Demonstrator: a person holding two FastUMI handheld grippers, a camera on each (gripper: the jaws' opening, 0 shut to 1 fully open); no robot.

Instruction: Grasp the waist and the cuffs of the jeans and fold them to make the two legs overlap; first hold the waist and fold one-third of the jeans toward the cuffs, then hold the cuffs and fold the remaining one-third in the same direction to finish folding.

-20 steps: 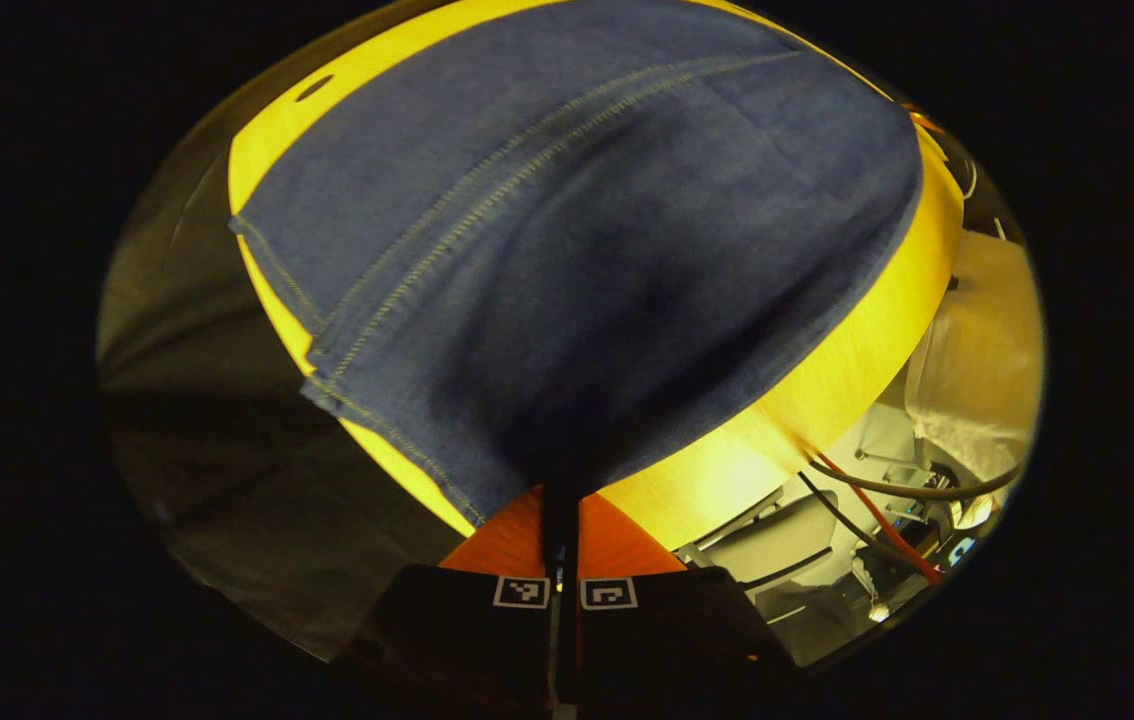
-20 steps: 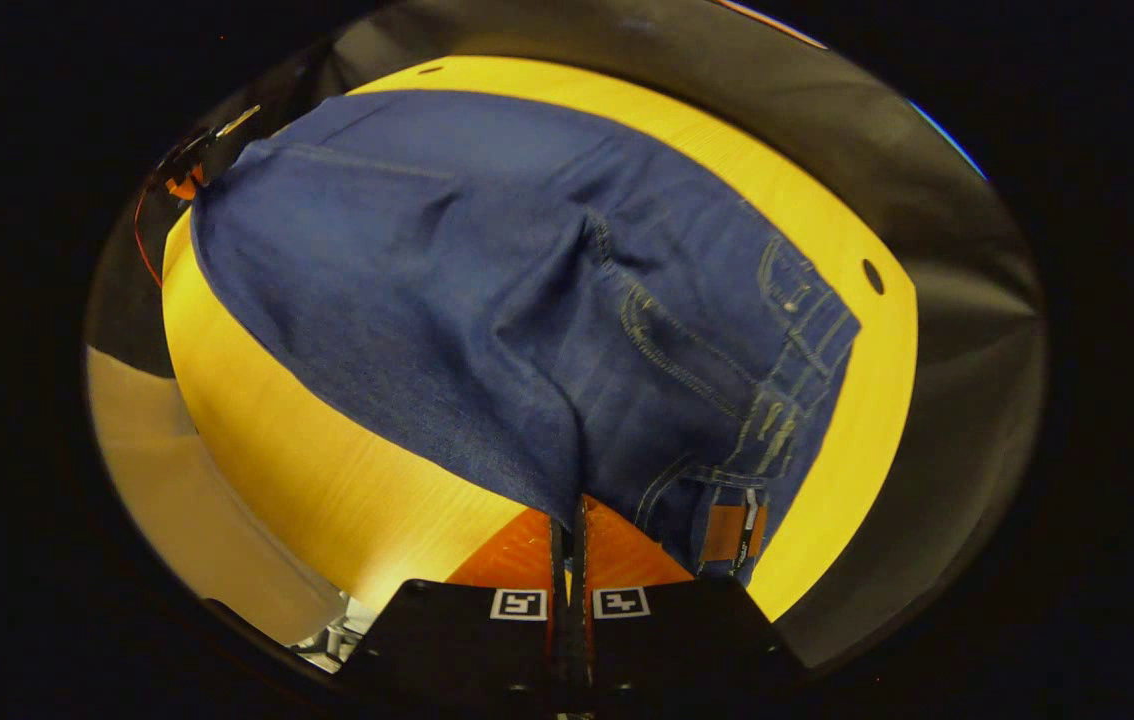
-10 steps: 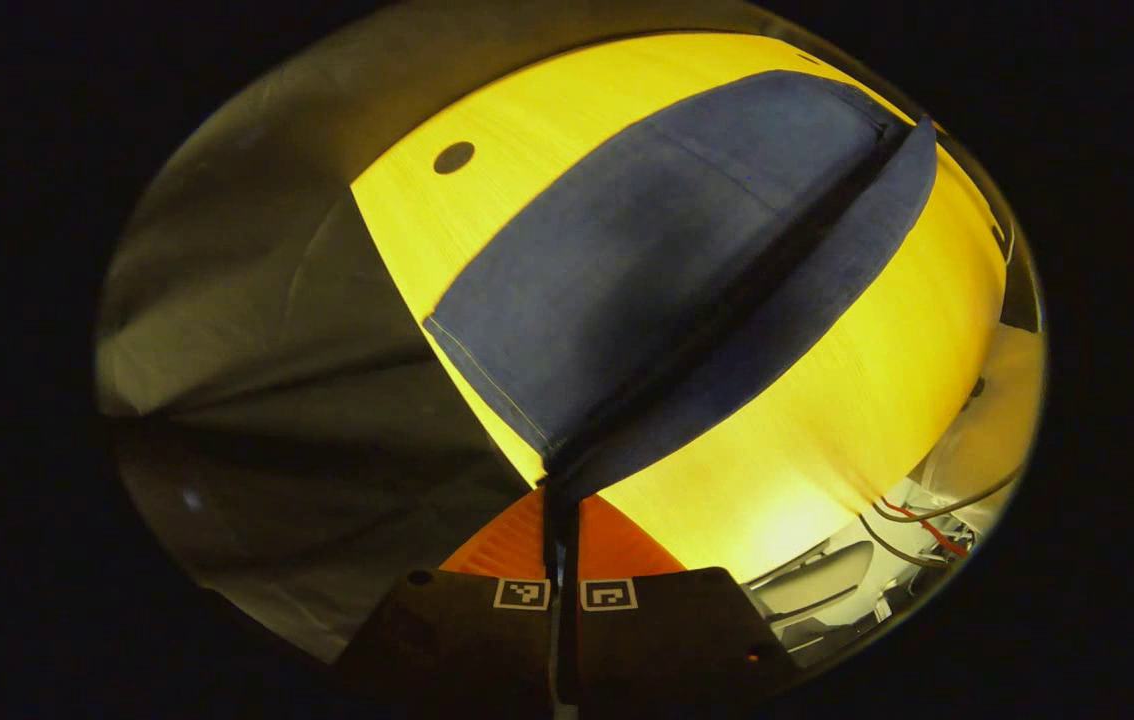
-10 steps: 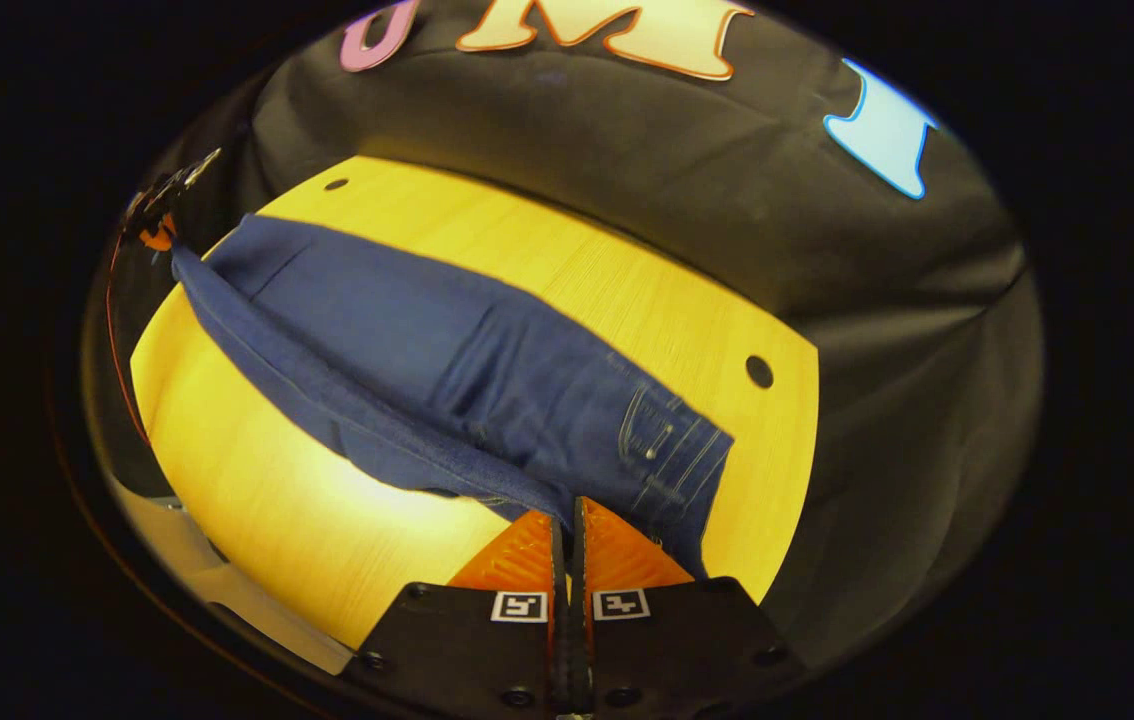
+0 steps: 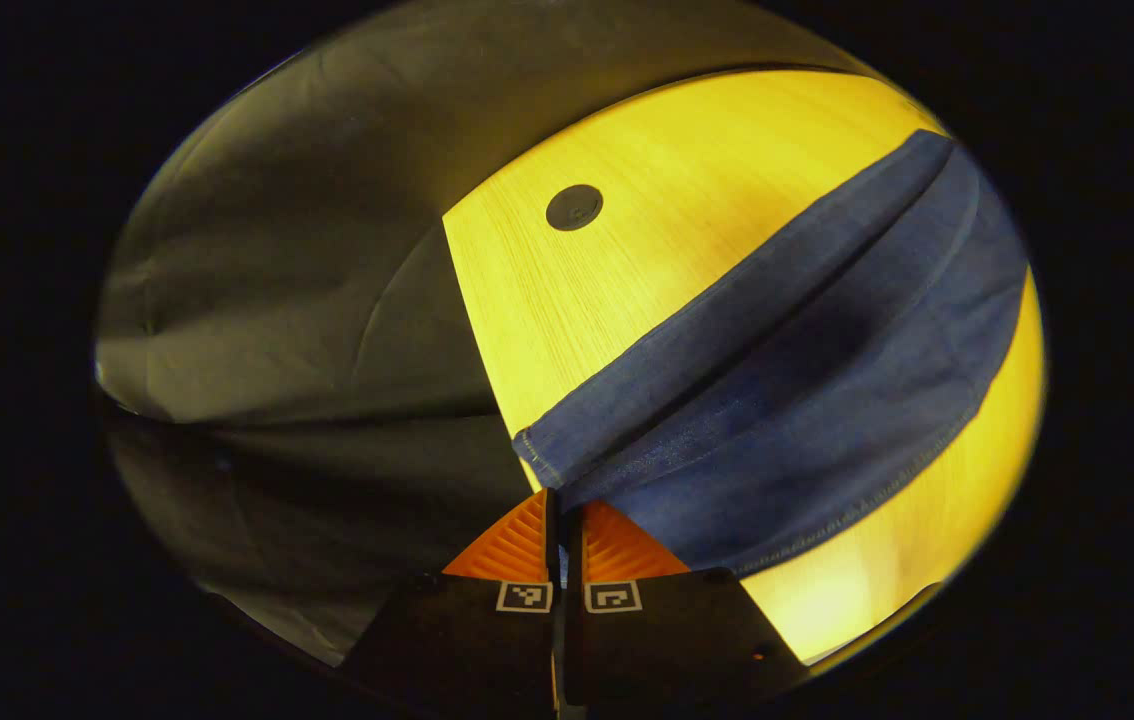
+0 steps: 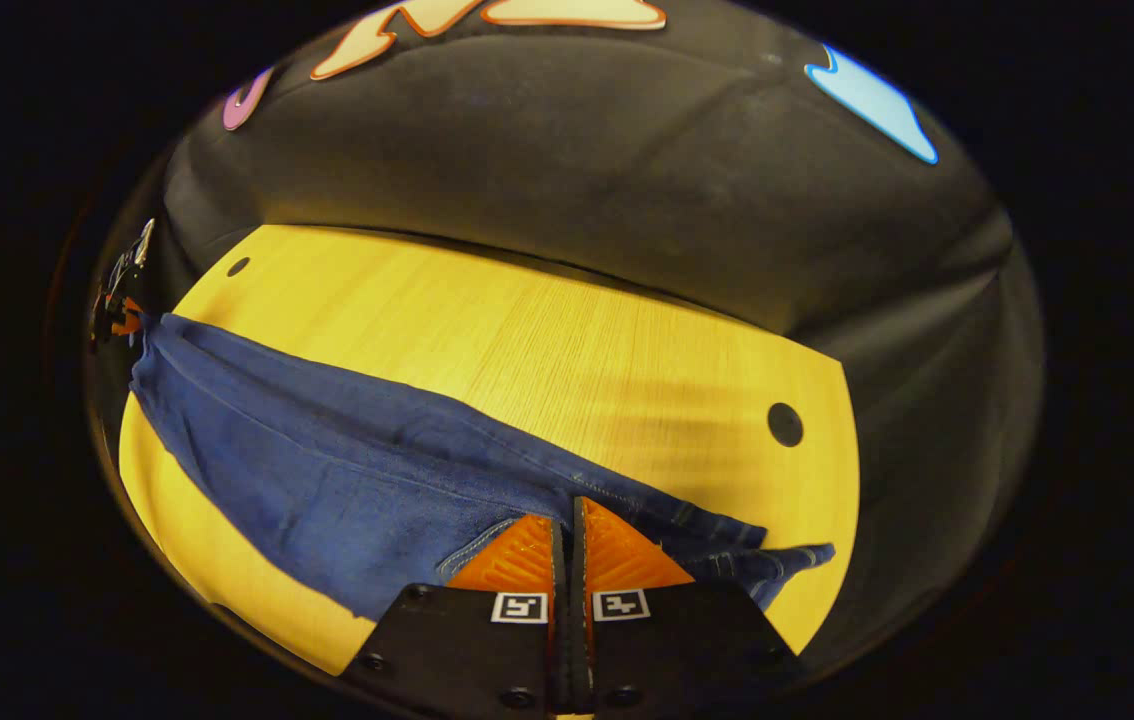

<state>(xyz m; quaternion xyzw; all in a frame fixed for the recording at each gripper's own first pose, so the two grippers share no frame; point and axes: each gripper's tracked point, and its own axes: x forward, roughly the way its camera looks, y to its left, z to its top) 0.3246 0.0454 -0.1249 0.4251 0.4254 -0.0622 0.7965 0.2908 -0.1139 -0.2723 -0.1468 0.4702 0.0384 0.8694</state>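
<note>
The jeans (image 5: 807, 400) lie lengthwise across the yellow counter (image 5: 647, 250), one pair, now doubled along their length with one leg laid over the other, where a second ago they spread open and flat. The left claw (image 5: 557, 505) is clenched on the cuff end at the counter's edge, and the right claw (image 6: 567, 520) is clenched on the waist end (image 6: 717, 555). Both claws sit lower than before, so more of the counter (image 6: 547, 340) shows beyond the jeans (image 6: 327, 470), with two round holes (image 6: 785, 424) in it.
</note>
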